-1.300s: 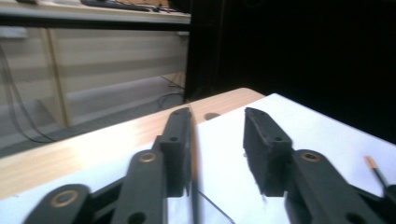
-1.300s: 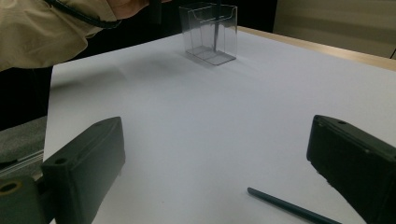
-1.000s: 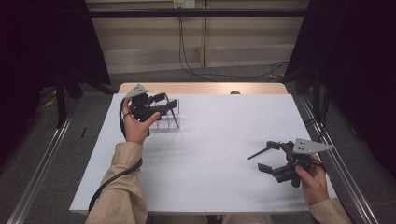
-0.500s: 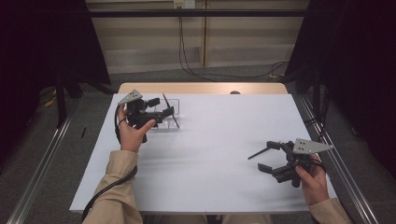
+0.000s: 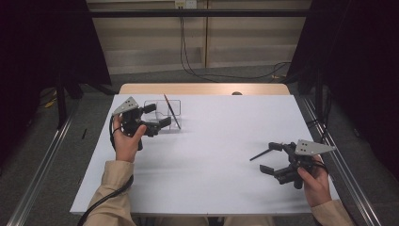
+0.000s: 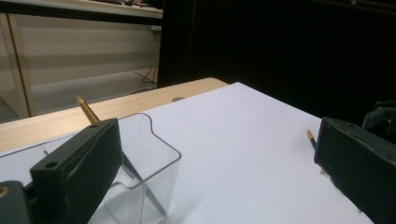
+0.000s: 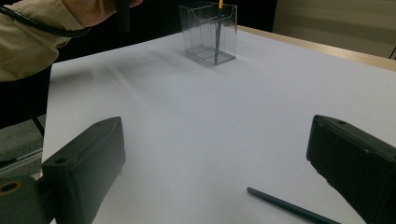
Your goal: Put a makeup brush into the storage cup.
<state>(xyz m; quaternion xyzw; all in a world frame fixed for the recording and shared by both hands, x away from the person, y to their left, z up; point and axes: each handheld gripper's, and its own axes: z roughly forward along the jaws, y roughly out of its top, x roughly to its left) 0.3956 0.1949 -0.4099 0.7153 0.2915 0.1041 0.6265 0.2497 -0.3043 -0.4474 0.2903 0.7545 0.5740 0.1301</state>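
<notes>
White-covered wooden tabletop (image 5: 211,155), dark curtained room, grey floor. Left gripper (image 5: 157,117): fingers spread, just opened, nothing between them, drawn back left of clear plastic box (image 5: 162,113) since a second ago; dark pencil (image 5: 172,111) leans inside. Right gripper (image 5: 270,157): fingers apart, second dark pencil (image 7: 292,207) lying between

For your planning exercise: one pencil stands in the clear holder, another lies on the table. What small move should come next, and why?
Probably the right gripper should ease forward and close on the pencil on the table, which lies loose between its open jaws. The left gripper, whose jaws have just been opening, has let go of the pencil in the holder, leaning in the clear holder.
</notes>
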